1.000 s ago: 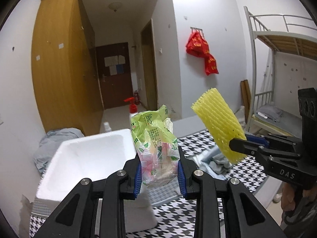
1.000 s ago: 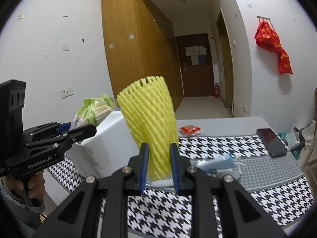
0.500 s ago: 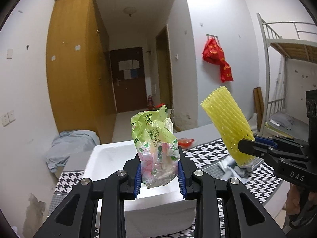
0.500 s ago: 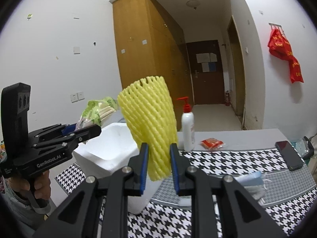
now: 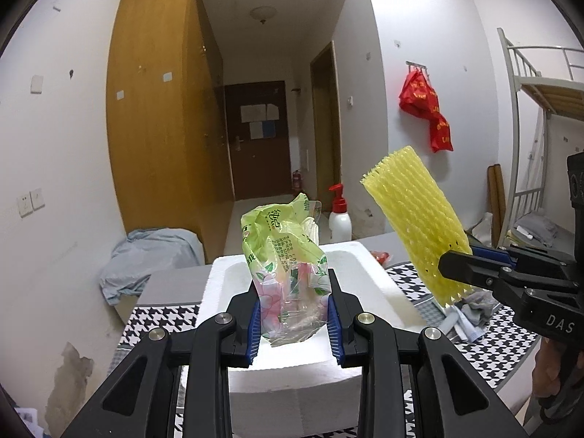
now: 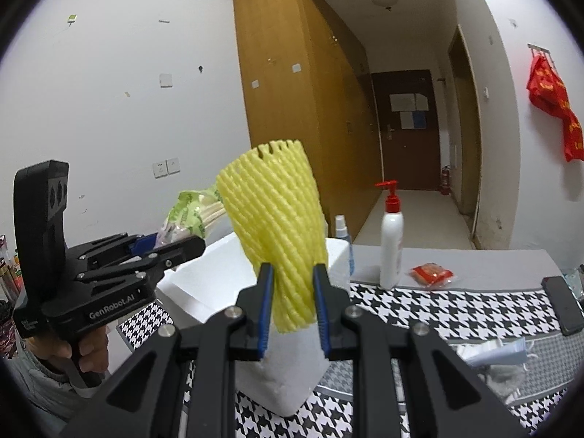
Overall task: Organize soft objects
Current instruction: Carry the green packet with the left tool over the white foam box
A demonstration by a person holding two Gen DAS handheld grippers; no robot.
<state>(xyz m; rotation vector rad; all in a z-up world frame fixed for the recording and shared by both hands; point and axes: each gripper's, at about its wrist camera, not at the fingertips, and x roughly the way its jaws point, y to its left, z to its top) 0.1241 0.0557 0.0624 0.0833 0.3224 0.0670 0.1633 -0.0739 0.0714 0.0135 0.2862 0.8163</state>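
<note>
My left gripper point(image 5: 294, 319) is shut on a green tissue pack point(image 5: 286, 259) in crinkled plastic and holds it upright above the white foam box point(image 5: 368, 292). My right gripper point(image 6: 292, 304) is shut on a yellow foam net sleeve point(image 6: 275, 226), held upright over the foam box's near corner point(image 6: 292, 376). In the left wrist view the sleeve point(image 5: 416, 219) and right gripper point(image 5: 471, 268) hang at the box's right side. In the right wrist view the left gripper point(image 6: 171, 246) holds the tissue pack point(image 6: 189, 215) at the left.
The houndstooth tablecloth point(image 6: 456, 310) carries a white pump bottle point(image 6: 390, 248), a small spray bottle point(image 6: 345, 241), a red packet point(image 6: 430, 273), a black phone point(image 6: 564, 304) and face masks with grey cloth point(image 6: 496, 357). A blue-grey cloth heap point(image 5: 146, 255) lies at the left.
Both grippers have swung left with their loads. The foam box now sits centred under the tissue pack, and the pump bottle has come into view.
</note>
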